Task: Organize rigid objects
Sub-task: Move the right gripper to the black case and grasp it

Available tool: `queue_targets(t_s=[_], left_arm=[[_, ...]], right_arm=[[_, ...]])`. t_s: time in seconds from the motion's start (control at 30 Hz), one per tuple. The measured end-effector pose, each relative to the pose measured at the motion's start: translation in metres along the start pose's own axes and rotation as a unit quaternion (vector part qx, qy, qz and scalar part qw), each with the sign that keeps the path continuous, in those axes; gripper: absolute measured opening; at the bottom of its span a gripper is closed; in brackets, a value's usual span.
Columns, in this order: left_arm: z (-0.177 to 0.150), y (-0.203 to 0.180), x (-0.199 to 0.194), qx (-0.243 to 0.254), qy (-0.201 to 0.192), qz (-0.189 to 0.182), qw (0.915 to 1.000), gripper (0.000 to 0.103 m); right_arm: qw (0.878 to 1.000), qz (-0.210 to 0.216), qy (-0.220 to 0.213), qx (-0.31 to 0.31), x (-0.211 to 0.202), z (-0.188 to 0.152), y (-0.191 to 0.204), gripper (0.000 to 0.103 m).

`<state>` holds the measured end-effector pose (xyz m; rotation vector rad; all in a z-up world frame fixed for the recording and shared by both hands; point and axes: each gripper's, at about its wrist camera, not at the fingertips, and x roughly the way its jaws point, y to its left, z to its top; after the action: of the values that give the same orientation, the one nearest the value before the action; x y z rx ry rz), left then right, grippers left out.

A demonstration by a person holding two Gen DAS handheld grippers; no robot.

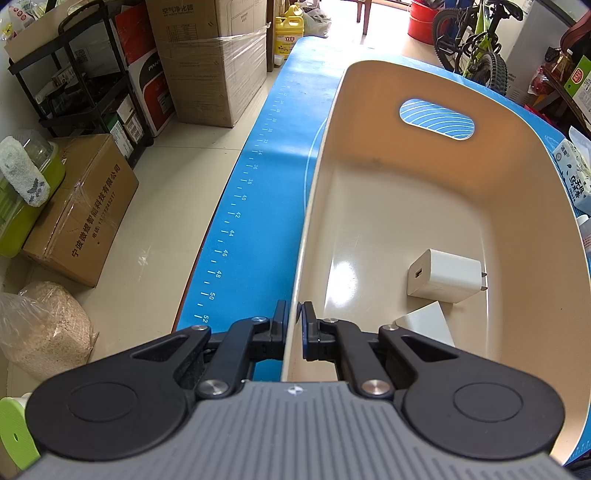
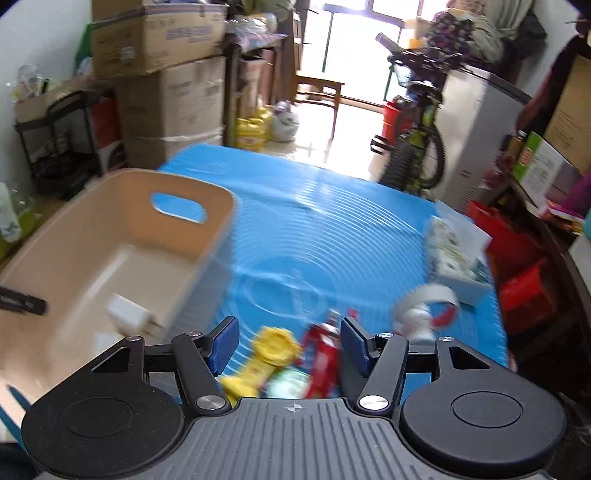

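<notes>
A beige plastic bin [image 1: 325, 184] stands on the blue mat [image 1: 273, 177]. My left gripper [image 1: 294, 314] is shut on the bin's near left rim, one finger outside, one inside. Inside lie a white charger [image 1: 445, 276] and a white flat piece [image 1: 428, 325]. In the blurred right wrist view the bin [image 2: 122, 236] is at the left with the charger [image 2: 129, 312] in it. My right gripper [image 2: 288, 341] is open and empty above a yellow toy [image 2: 266, 356] and a red toy [image 2: 323, 360] on the mat [image 2: 332, 229].
A tape roll [image 2: 424, 308] and a white box [image 2: 458, 254] lie on the mat's right side. Cardboard boxes [image 1: 218, 62], a black shelf [image 1: 85, 85], a yellow jug [image 1: 289, 33] and a bicycle [image 1: 476, 44] stand around the table. A tissue pack [image 1: 576, 173] lies right of the bin.
</notes>
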<state>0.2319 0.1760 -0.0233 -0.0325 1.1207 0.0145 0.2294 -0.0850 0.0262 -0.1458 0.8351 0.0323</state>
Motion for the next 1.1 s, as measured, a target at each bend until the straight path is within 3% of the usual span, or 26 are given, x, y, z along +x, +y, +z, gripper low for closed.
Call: queue_targets(t_s=[0.27,0.43,0.6,0.8,1.03,1.1], left_arm=[[0.000,0.000,0.000,0.000,0.000,0.000,1.0000,0.009],[-0.001,0.000,0.000,0.003,0.000,0.003,1.0000,0.009],[-0.002,-0.002,0.000,0.005,0.000,0.006,1.0000,0.009],[-0.002,-0.002,0.000,0.005,0.000,0.007,1.0000,0.009],[-0.002,-0.002,0.000,0.005,0.000,0.007,1.0000,0.009],[-0.002,-0.001,-0.001,0.005,0.000,0.007,1.0000,0.009]], right_arm=[[0.999,-0.026,0.000,0.024,0.028,-0.047,-0.046,0.070],[0.999,0.017,0.017,0.038,0.046,-0.070,-0.060,0.070],[1.000,-0.003,0.023,0.016,0.063,-0.083,-0.062,0.070],[0.999,0.015,0.023,0.021,0.076,-0.097,-0.068,0.068],[0.999,0.028,0.017,0.023,0.080,-0.106,-0.066,0.063],[0.999,0.035,0.014,0.029,0.078,-0.109,-0.067,0.055]])
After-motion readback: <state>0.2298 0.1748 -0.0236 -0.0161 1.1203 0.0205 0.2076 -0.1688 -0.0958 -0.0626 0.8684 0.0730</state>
